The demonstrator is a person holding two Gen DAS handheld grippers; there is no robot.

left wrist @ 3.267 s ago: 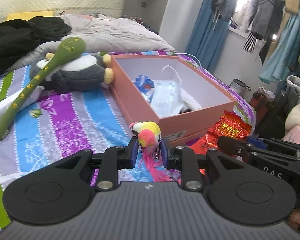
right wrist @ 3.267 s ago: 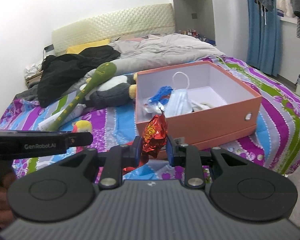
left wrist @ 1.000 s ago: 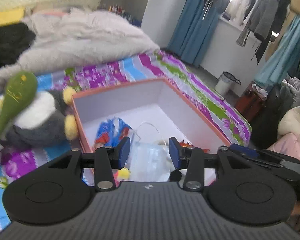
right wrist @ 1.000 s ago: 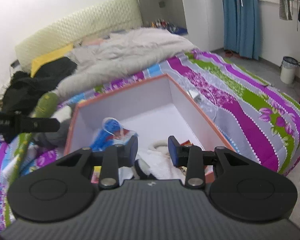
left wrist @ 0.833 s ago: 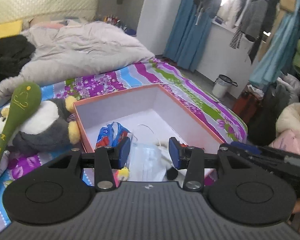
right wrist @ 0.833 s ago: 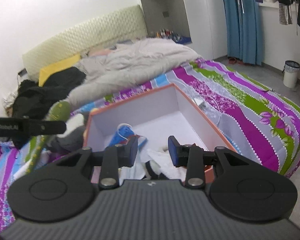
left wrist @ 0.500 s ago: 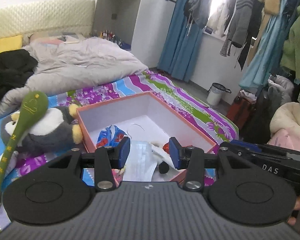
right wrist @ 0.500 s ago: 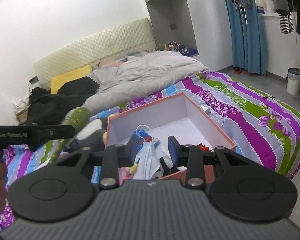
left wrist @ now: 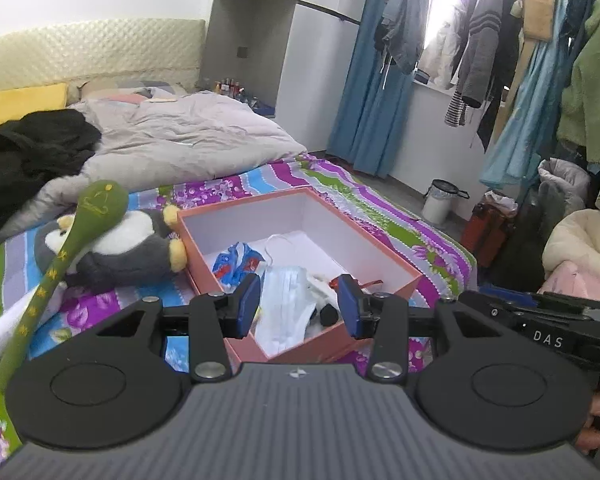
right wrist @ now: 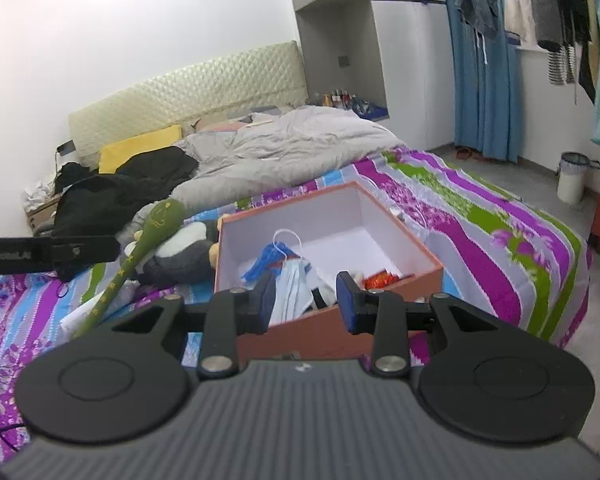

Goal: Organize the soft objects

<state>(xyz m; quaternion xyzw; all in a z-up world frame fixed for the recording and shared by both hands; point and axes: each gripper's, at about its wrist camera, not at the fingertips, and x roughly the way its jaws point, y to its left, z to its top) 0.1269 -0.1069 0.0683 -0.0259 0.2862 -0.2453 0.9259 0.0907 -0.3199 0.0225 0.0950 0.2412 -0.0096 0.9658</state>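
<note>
Next, aim both empty, part-open claws — left claw (left wrist: 298,306), right claw (right wrist: 303,302) — at the plush penguin (left wrist: 120,246), 9 o'clock of the pink box (left wrist: 380,264).

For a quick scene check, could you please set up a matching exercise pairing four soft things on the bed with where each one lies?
Things:
1. face mask
2. penguin plush
3. green padded stick
4. grey duvet

Places:
A. lying across the penguin plush
B. bunched near the headboard
C. inside the pink box
D. just outside the box, against its wall

Pairs: 1-C, 2-D, 3-A, 4-B
</note>
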